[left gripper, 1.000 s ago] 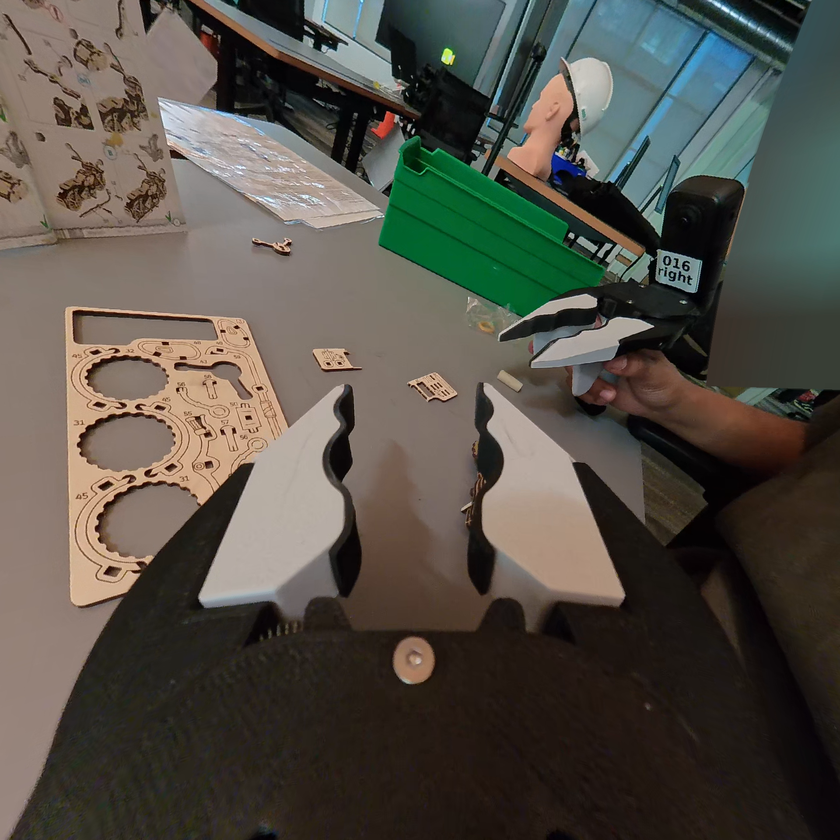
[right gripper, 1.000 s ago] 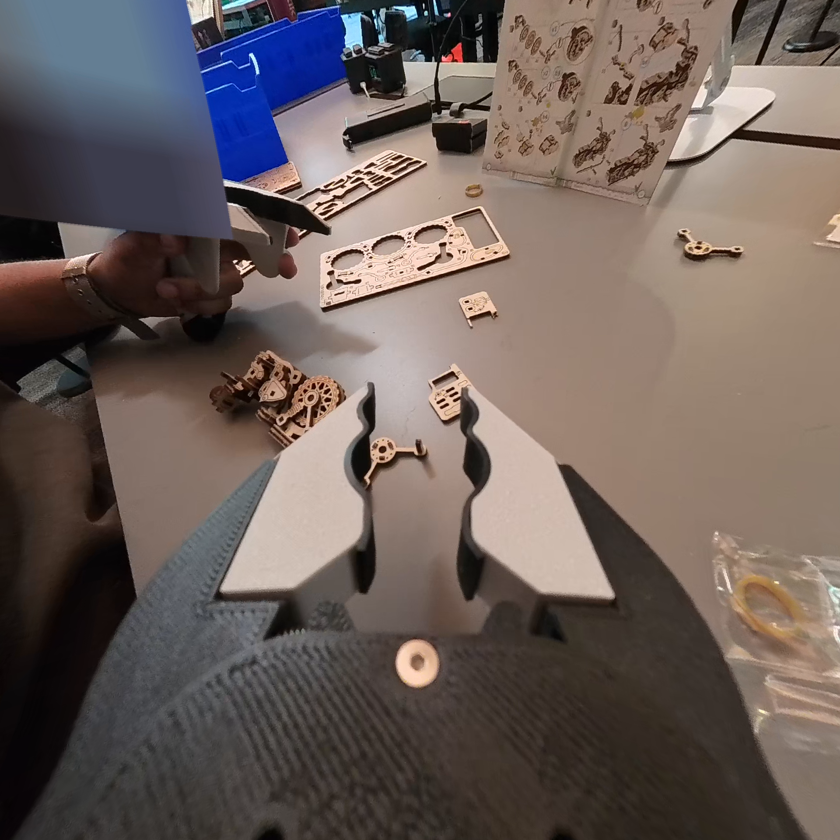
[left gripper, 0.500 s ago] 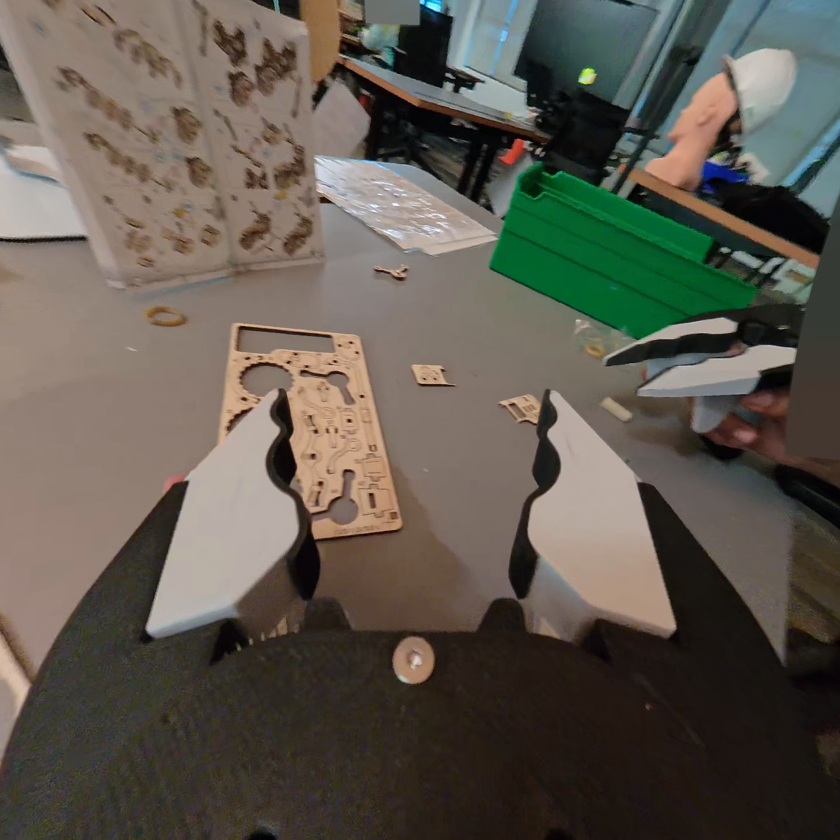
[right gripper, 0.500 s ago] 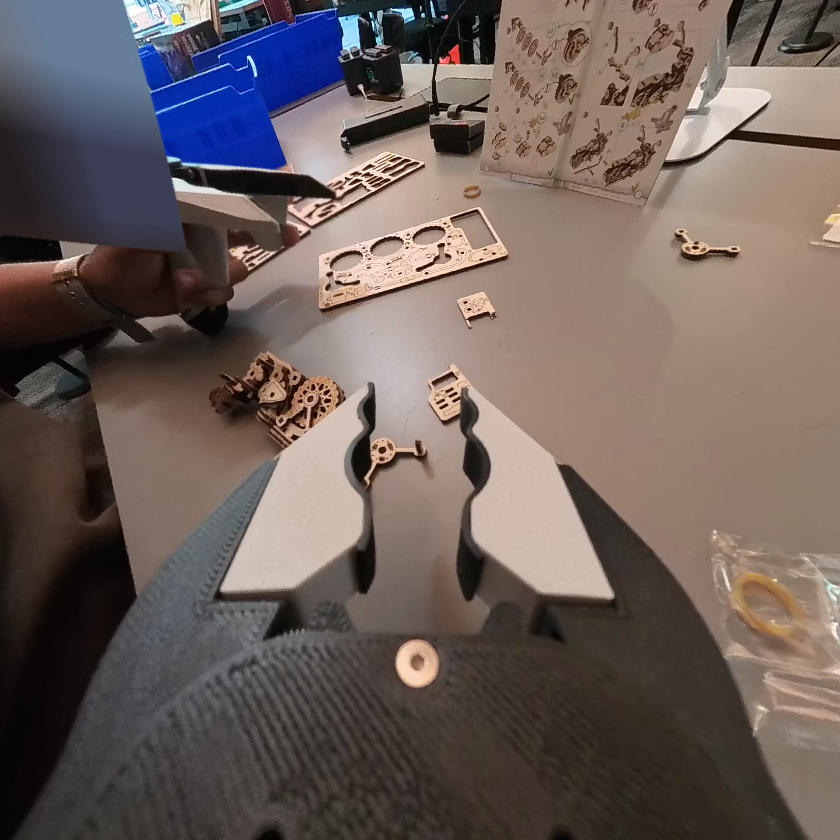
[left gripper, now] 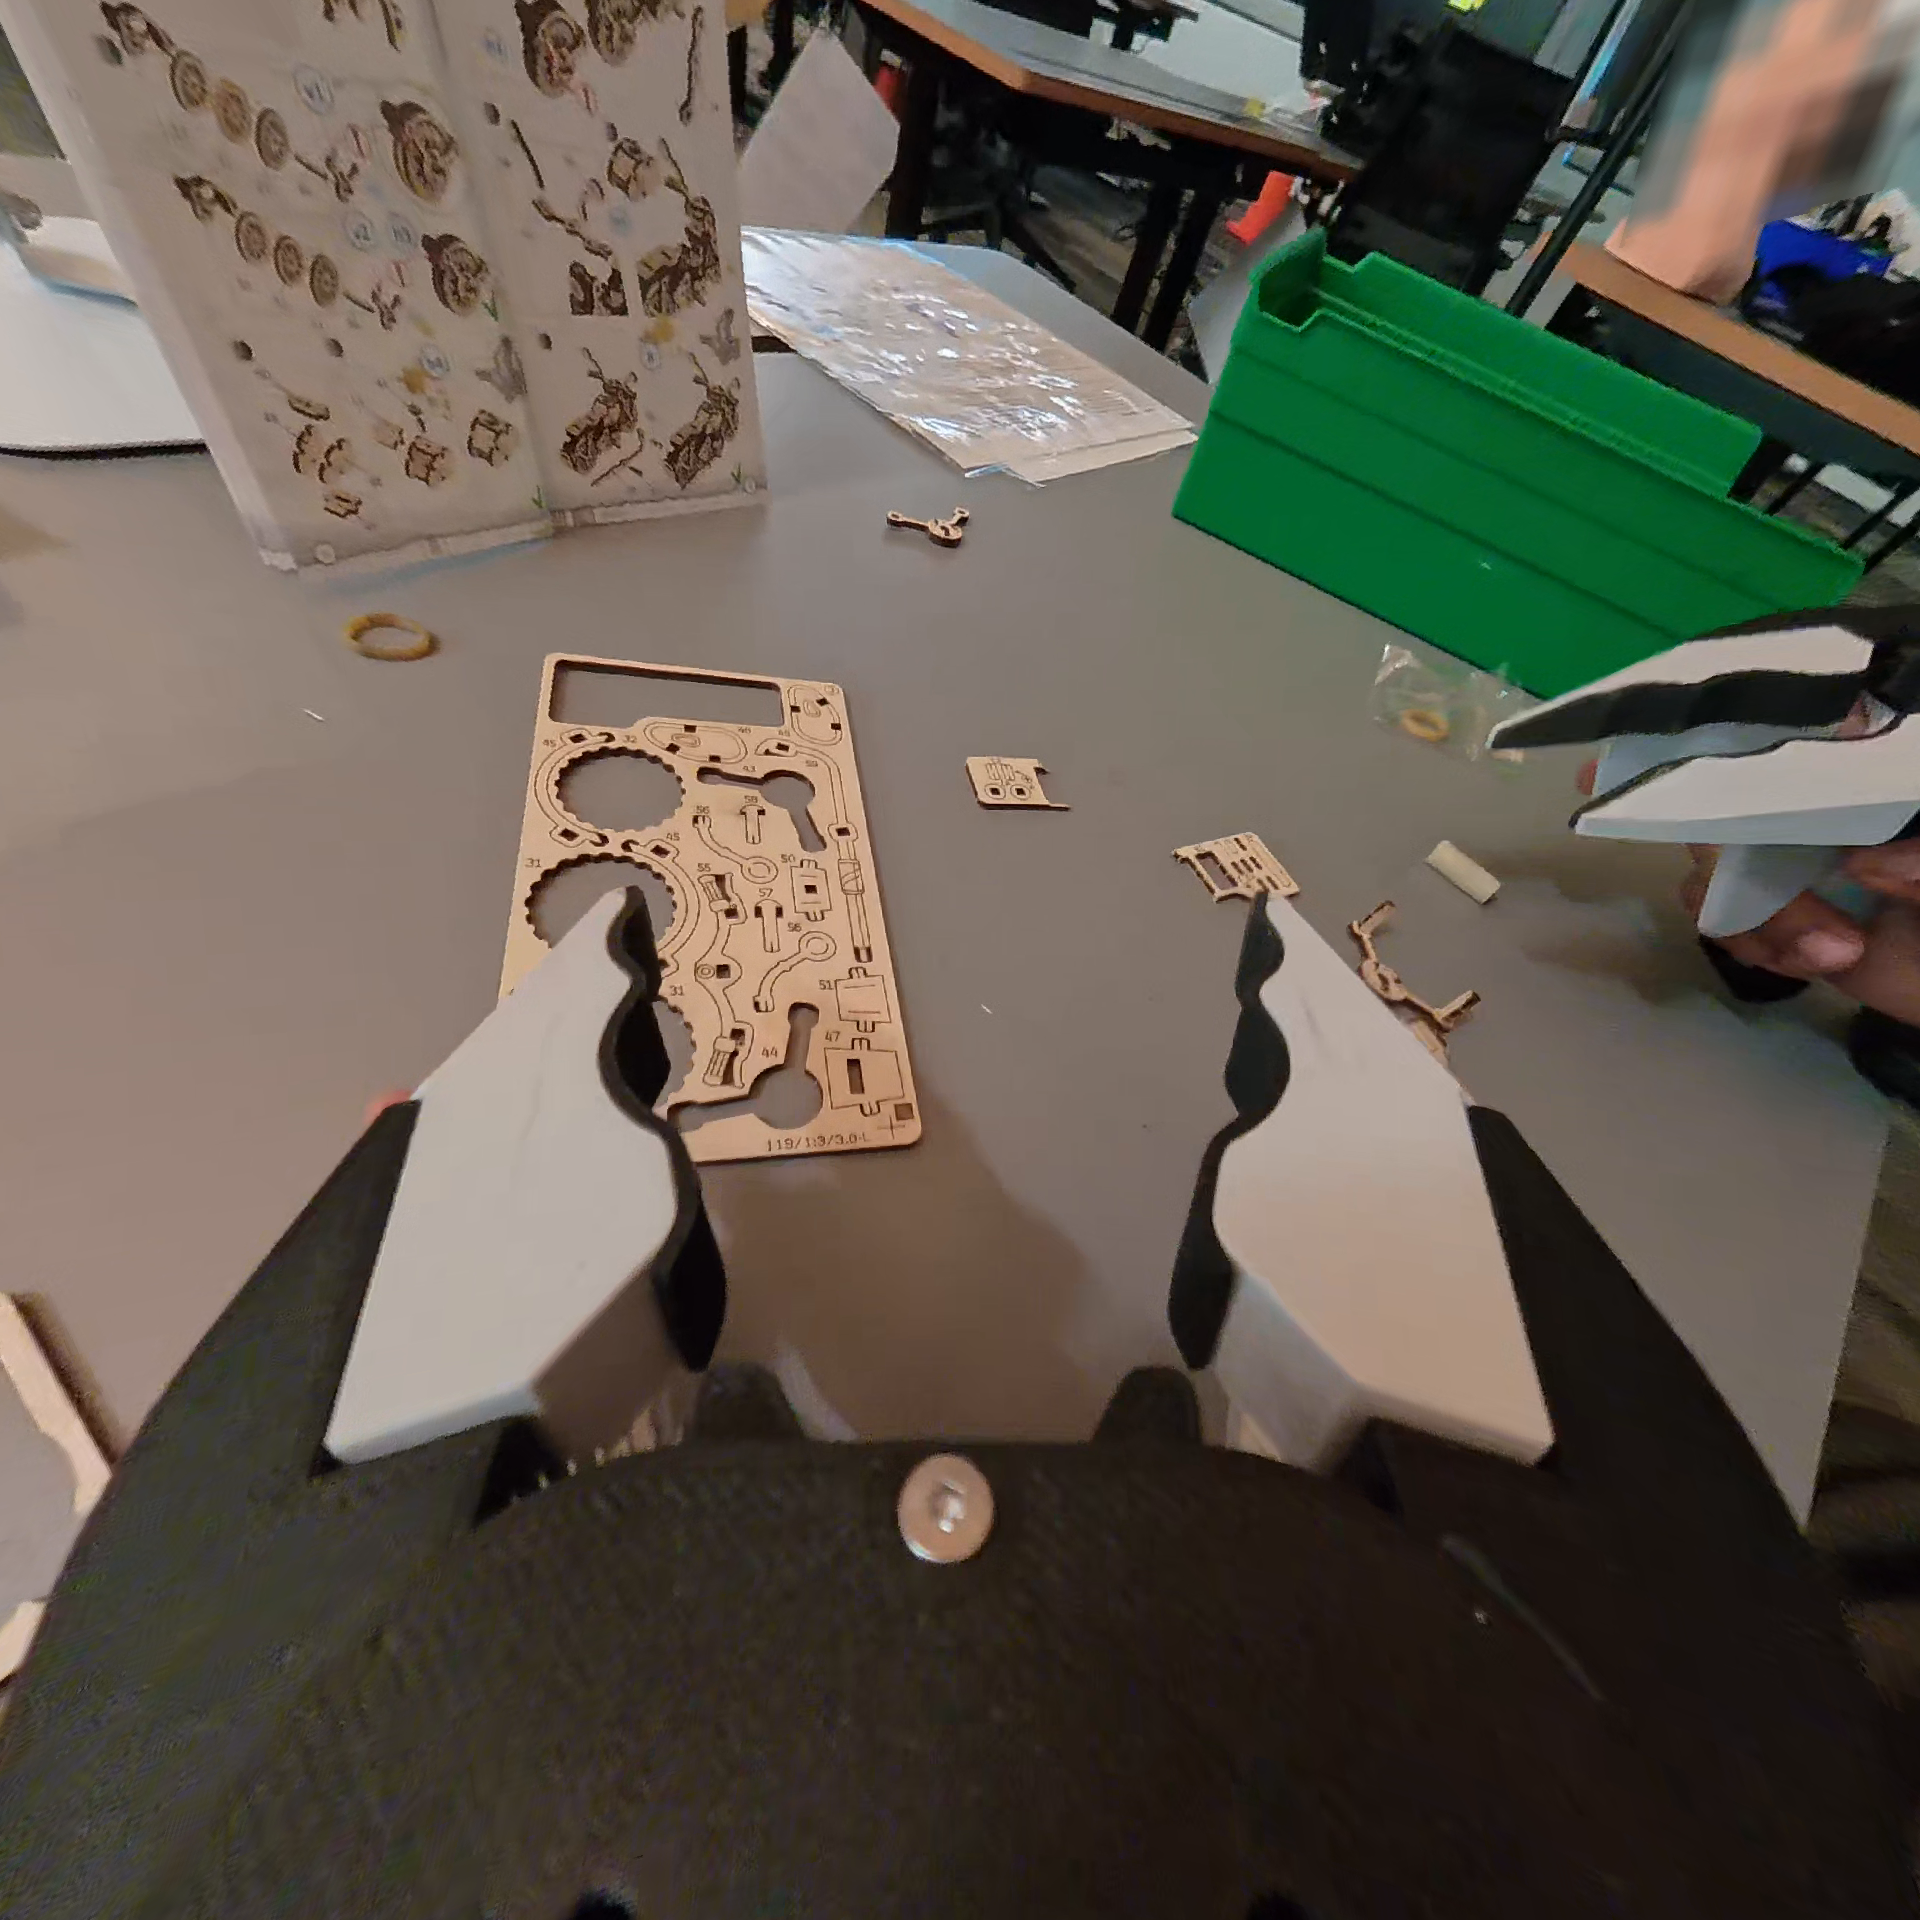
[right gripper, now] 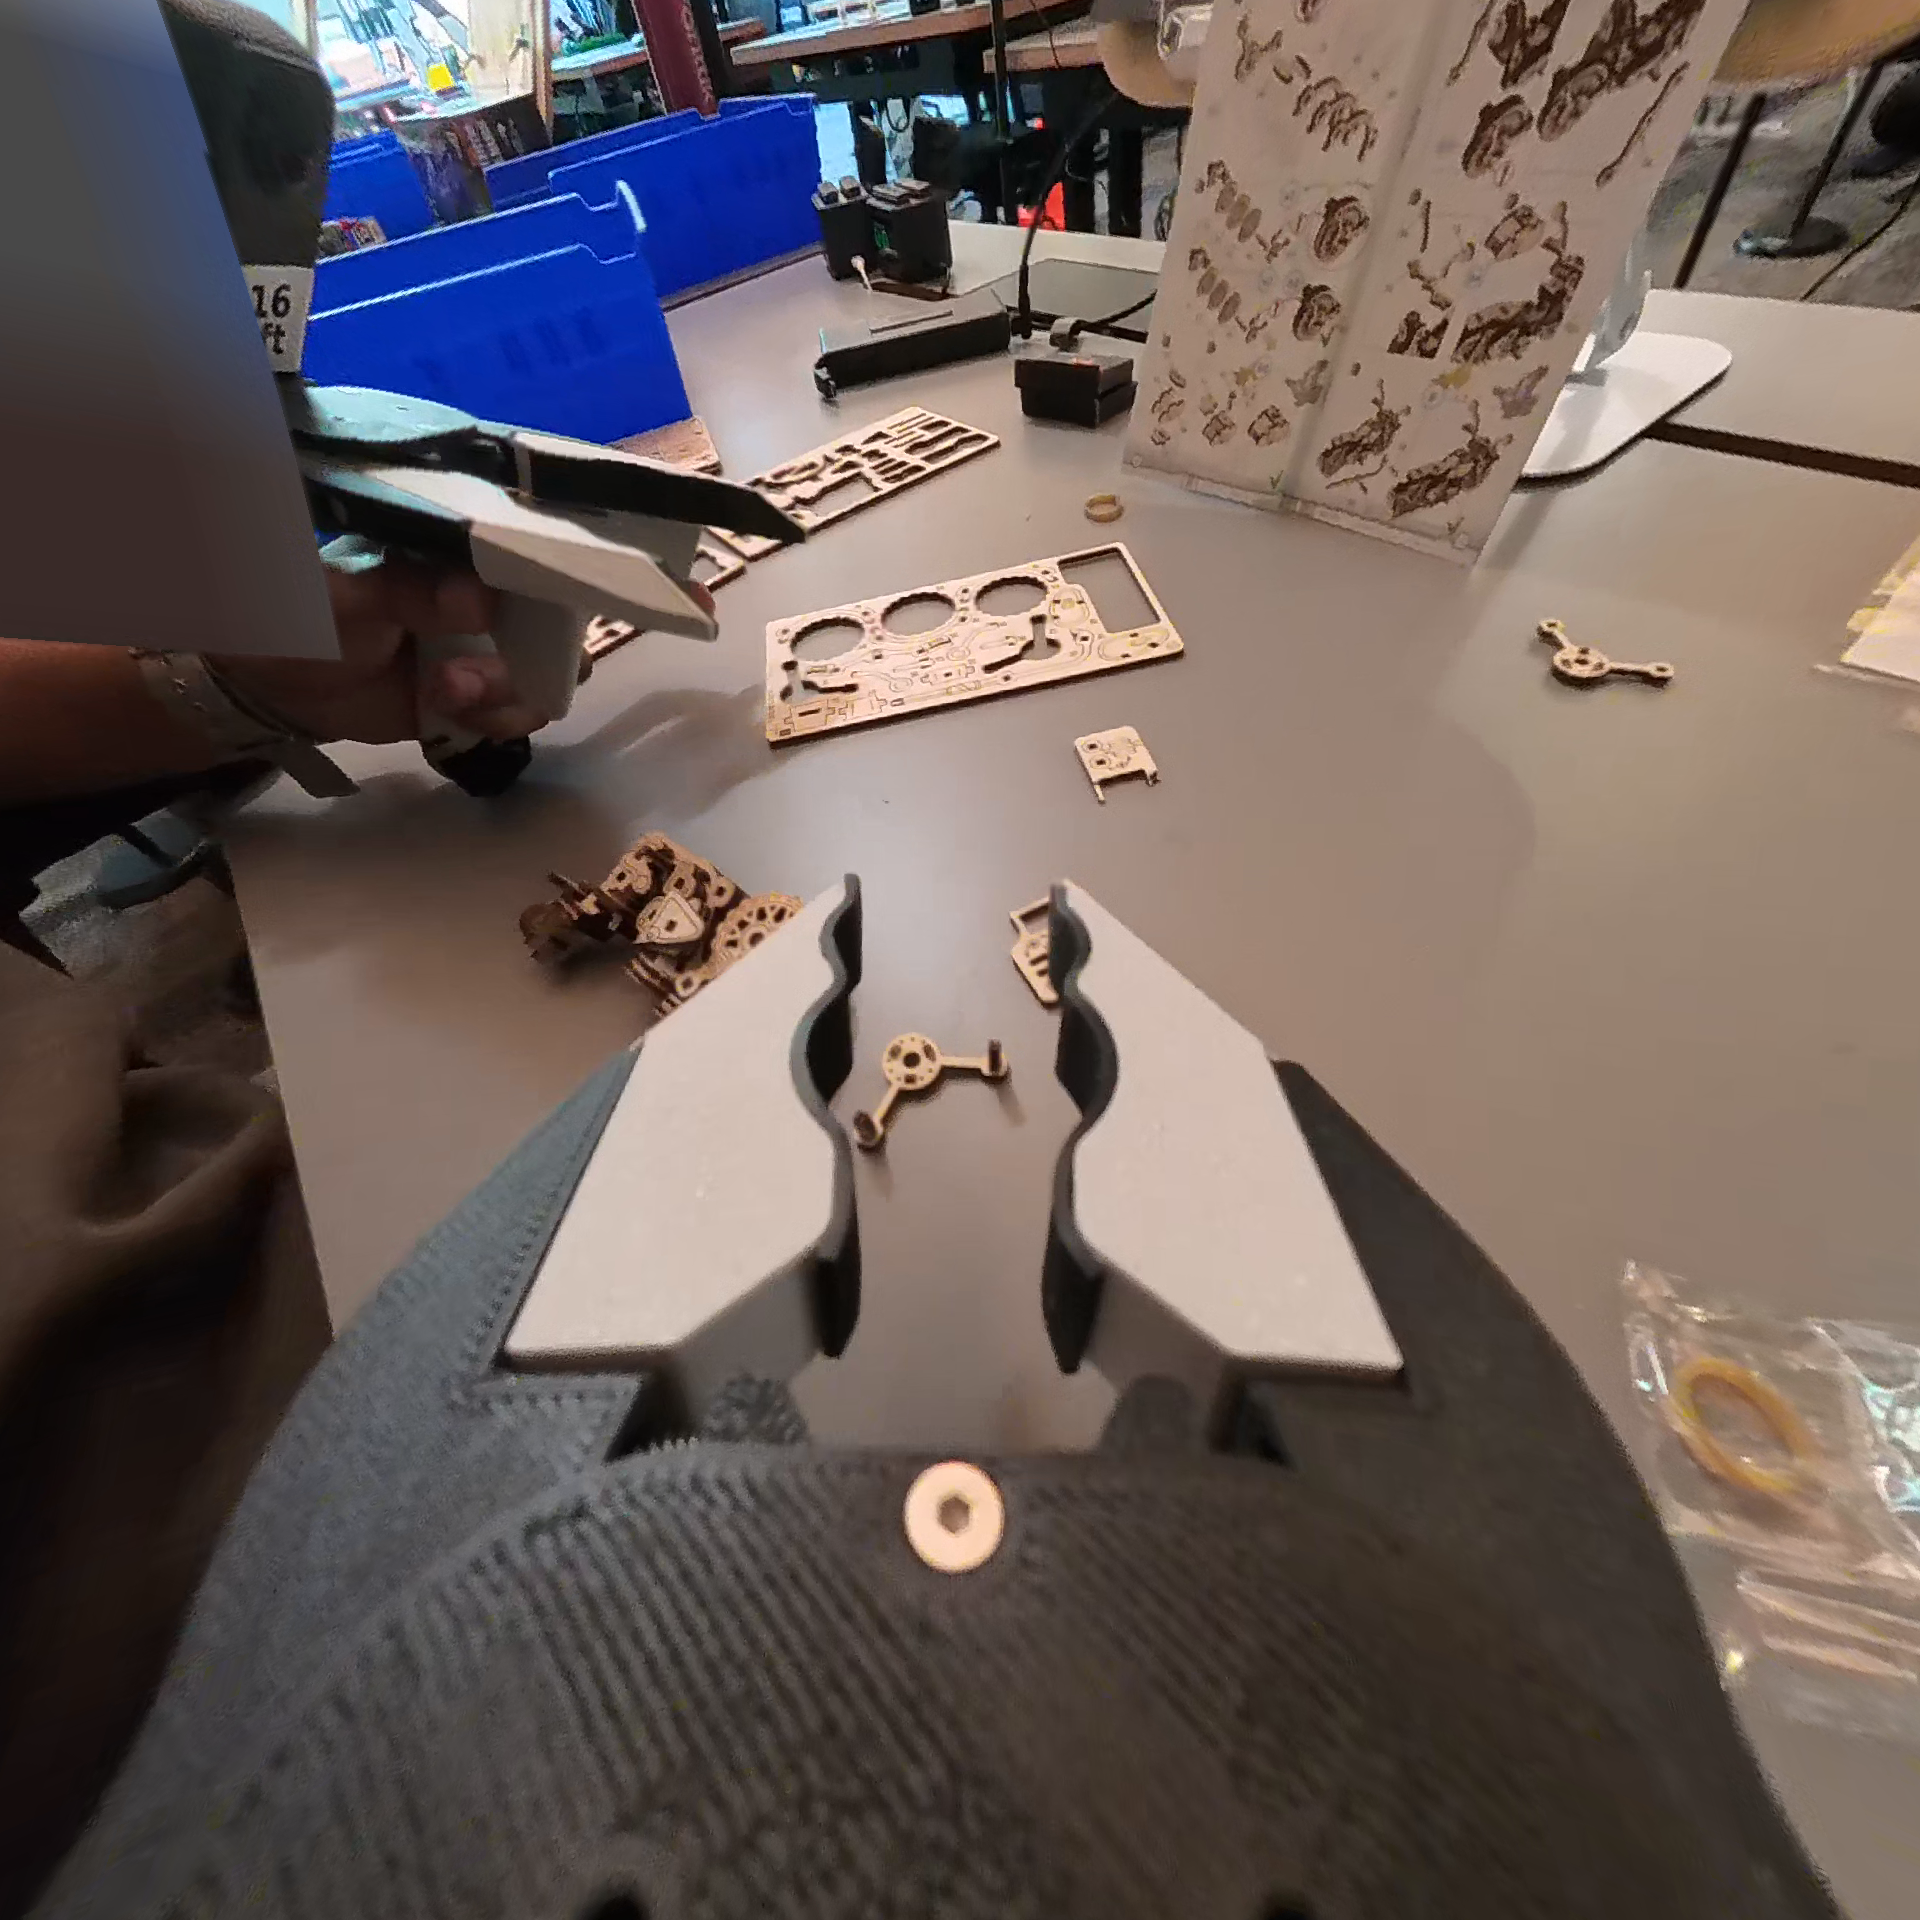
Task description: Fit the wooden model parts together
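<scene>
I am lining the right hand-held gripper (right gripper: 954,904), jaws parted and empty, over the small three-armed wooden part (right gripper: 928,1083) lying on the table (right gripper: 1403,935) between its fingers; I judge a low, level approach and a pinch across the round hub will hold best. I am holding the left hand-held gripper (left gripper: 940,909) wide open and empty above the punched wooden sheet (left gripper: 717,894).

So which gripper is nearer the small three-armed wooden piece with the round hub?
Right. The right gripper is open, with the three-armed piece lying on the table between its fingers. The left gripper is open too, well off to its left, above the cut-out wooden sheet.
</scene>
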A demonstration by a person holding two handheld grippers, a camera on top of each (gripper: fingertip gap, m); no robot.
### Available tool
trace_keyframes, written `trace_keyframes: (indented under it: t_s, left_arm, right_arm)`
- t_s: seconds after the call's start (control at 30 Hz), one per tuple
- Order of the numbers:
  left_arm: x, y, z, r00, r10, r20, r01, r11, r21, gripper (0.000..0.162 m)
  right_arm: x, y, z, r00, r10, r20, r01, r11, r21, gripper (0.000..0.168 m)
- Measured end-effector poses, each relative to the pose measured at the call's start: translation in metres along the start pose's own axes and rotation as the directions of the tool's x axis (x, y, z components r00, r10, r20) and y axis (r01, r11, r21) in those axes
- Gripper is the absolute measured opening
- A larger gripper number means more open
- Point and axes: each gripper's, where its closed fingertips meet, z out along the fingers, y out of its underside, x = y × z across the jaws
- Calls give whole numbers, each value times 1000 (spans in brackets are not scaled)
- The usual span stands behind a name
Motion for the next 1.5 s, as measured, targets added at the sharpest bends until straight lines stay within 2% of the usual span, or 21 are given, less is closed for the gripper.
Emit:
trace_keyframes:
  t_s: [0.4,0.63,0.8,0.87,0.93,0.97,1.1,1.23,1.37,1.5]
  left_arm:
    - [-1,10,-31,998,6,63,-7,1000,12,110]
    - [-16,9,-61,990,-78,120,69,994,83,106]
    - [-23,14,-73,985,-77,157,63,994,90,103]
    - [-16,16,-74,992,-70,109,61,994,85,89]
    - [2,16,-73,998,-55,-6,55,995,87,59]
    - [13,16,-72,996,-50,-67,56,995,87,51]
    - [42,16,-67,980,-46,-195,64,994,89,44]
    - [82,7,-69,945,99,-312,-45,984,175,28]
    - [107,-2,-70,923,187,-337,-94,958,273,14]
    - [118,-10,-72,898,196,-393,-68,946,316,16]
  right_arm:
    - [-19,-17,30,991,-108,79,107,994,20,33]
    - [-23,-29,52,983,-116,139,112,993,40,33]
    - [-28,-35,63,978,-97,185,89,995,50,32]
    - [-31,-35,65,976,-89,200,81,996,48,32]
    - [-32,-35,66,975,-87,203,79,996,49,32]
    - [-32,-35,66,976,-92,199,84,995,48,32]
    - [-27,-30,65,979,-117,166,112,993,39,31]
    - [-20,-25,61,985,-94,143,92,995,25,31]
    - [-11,-20,52,992,-75,103,74,997,17,30]
    - [-1,-16,41,997,-51,57,50,999,19,30]
